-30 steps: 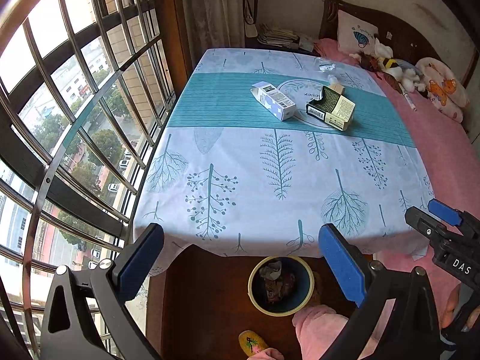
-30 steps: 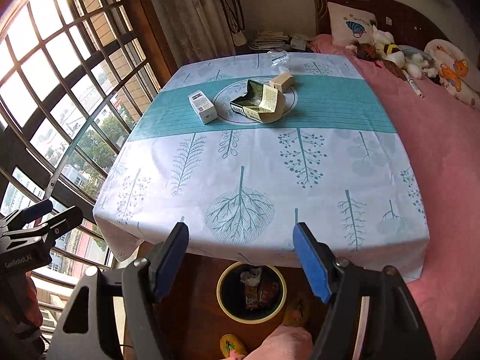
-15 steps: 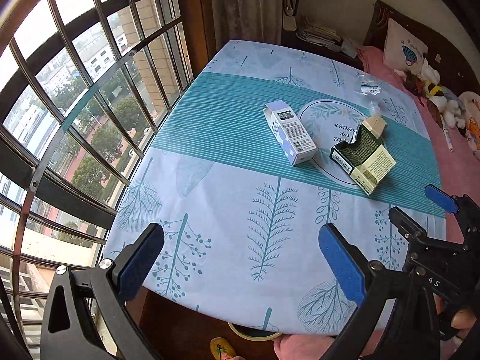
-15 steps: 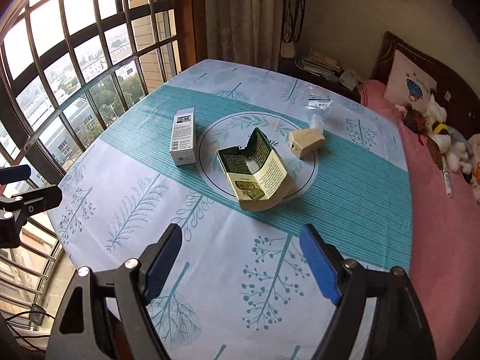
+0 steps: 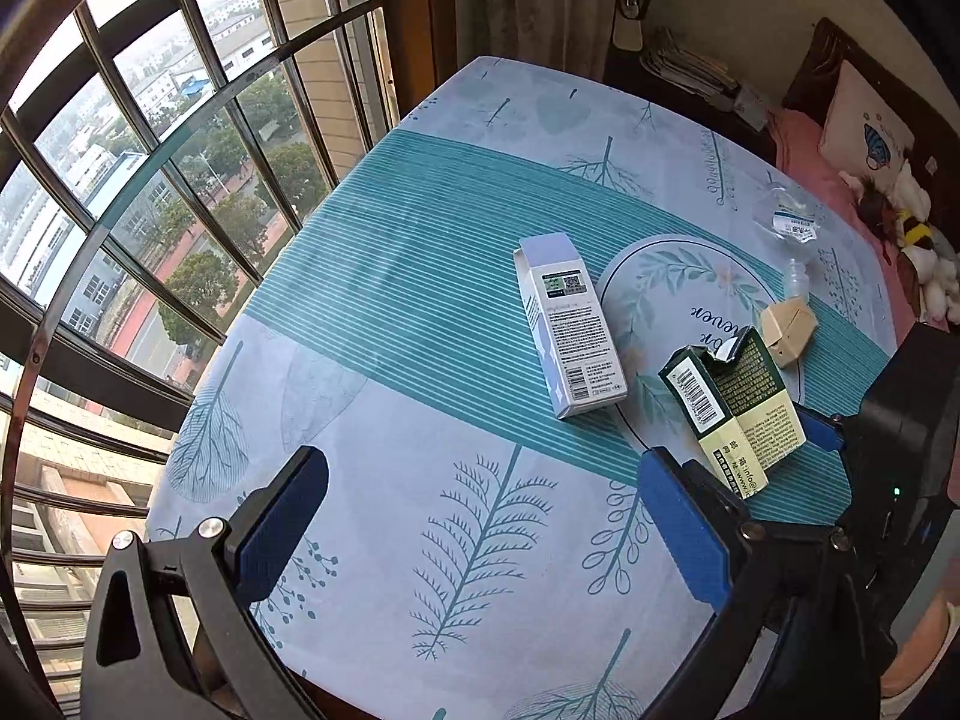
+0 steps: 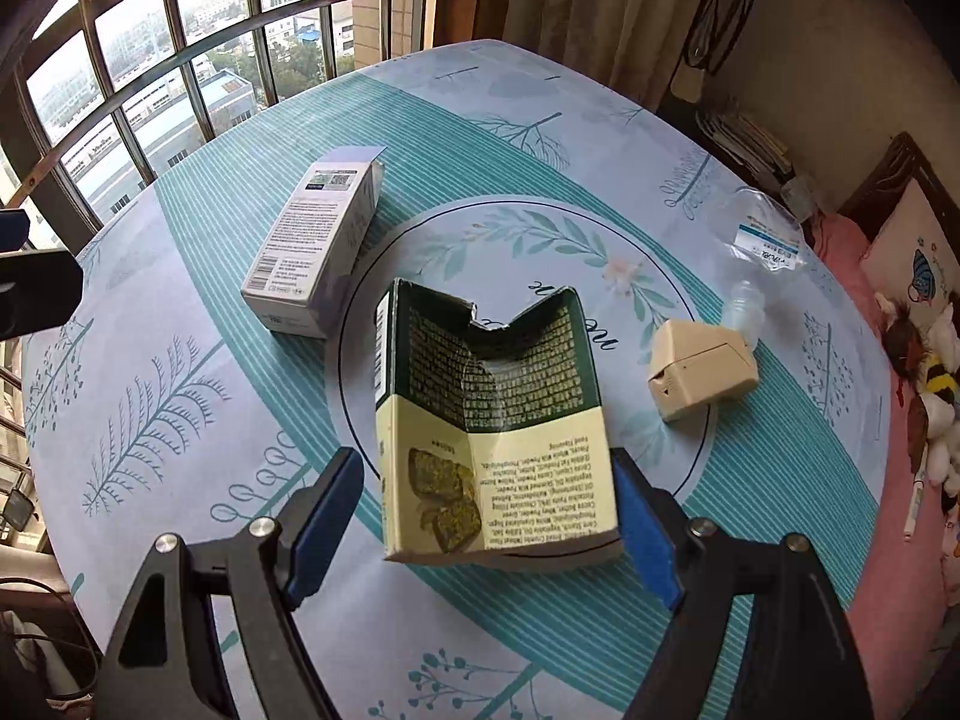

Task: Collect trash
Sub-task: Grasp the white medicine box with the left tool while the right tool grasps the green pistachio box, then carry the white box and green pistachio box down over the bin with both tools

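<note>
So you're parked over the table, which has that pale blue cloth with the tree prints and a teal striped band across it, round leafy emblem in the middle. Barred window curves along one side and the pink bed runs down the other, stuffed toys piled on it.

Biggest bit of trash is the torn green-and-cream carton, lying flat and ripped open on the emblem. Your right gripper is right at its near end, one blue pad on each side of the box. The jaws have just been opening wider, and there's a visible gap on the left side, so they straddle the carton without pinching it (the right pad looks very close to the edge, can't swear it isn't brushing).

Next, the white-and-lilac box lies on its side on the striped band, just beside the emblem's rim and apart from the carton.

Your left gripper is spread wide over bare cloth, nothing between the pads, with the lilac box a bit ahead of it.

Then the small beige box sits on the far edge of the emblem, and a clear plastic bottle with a blue-and-white label lies just behind it, its neck about touching the beige box.
</note>
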The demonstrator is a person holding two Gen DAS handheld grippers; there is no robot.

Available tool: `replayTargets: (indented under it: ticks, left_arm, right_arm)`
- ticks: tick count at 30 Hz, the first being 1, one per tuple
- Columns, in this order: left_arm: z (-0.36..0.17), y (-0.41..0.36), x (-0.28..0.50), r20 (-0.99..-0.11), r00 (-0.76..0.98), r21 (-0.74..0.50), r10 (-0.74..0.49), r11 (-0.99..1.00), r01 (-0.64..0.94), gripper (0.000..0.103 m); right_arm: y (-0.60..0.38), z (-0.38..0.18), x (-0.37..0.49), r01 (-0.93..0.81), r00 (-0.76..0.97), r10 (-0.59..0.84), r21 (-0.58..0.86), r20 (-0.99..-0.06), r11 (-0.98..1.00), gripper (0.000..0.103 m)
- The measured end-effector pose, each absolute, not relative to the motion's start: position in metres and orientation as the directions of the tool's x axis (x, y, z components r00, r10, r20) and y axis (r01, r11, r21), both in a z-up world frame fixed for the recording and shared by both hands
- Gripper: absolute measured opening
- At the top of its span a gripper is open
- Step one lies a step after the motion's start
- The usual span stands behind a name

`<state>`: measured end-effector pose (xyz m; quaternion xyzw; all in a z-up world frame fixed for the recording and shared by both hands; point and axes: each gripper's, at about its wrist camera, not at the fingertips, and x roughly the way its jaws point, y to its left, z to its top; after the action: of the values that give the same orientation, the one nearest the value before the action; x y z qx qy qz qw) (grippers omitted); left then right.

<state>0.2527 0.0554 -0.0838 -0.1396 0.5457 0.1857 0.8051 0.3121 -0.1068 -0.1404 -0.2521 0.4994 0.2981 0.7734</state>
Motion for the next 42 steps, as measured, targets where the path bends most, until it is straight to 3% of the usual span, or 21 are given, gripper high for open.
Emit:
replayTargets:
  ticks: [2,4,7,18,23,25,42]
  left_arm:
    - [-0.089,0.058,0.262,-0.934,0.329,-0.026,0.141,0.890,-0.455,0.102]
    - [-0.094,0.060,0.272,-0.936,0.326,-0.038,0.129,0.887,-0.460,0.102]
    - [-0.104,0.065,0.286,-0.945,0.304,-0.047,0.117,0.875,-0.481,0.102]
    - [-0.143,0.068,0.339,-0.975,0.220,-0.087,0.028,0.862,-0.499,0.100]
    - [-0.164,0.065,0.355,-0.984,0.175,-0.123,-0.039,0.856,-0.501,0.050]
    - [-0.169,0.064,0.356,-0.985,0.166,-0.126,-0.047,0.854,-0.505,0.036]
    - [-0.123,0.042,0.270,-0.966,0.256,-0.147,-0.040,0.900,-0.410,0.034]
  right_arm:
    - [-0.110,-0.144,0.320,-0.712,0.278,0.225,-0.043,-0.934,0.701,0.080]
    - [-0.114,-0.147,0.327,-0.703,0.247,0.238,-0.005,-0.939,0.711,0.070]
    - [-0.123,-0.147,0.336,-0.681,0.200,0.286,0.077,-0.937,0.728,0.067]
    - [-0.149,-0.145,0.352,-0.598,0.130,0.392,0.243,-0.911,0.764,0.061]
    - [-0.157,-0.145,0.356,-0.569,0.122,0.427,0.289,-0.896,0.770,0.060]
    - [-0.161,-0.145,0.356,-0.557,0.120,0.437,0.304,-0.891,0.773,0.059]
    - [-0.189,-0.123,0.325,-0.446,0.118,0.556,0.457,-0.823,0.770,0.057]
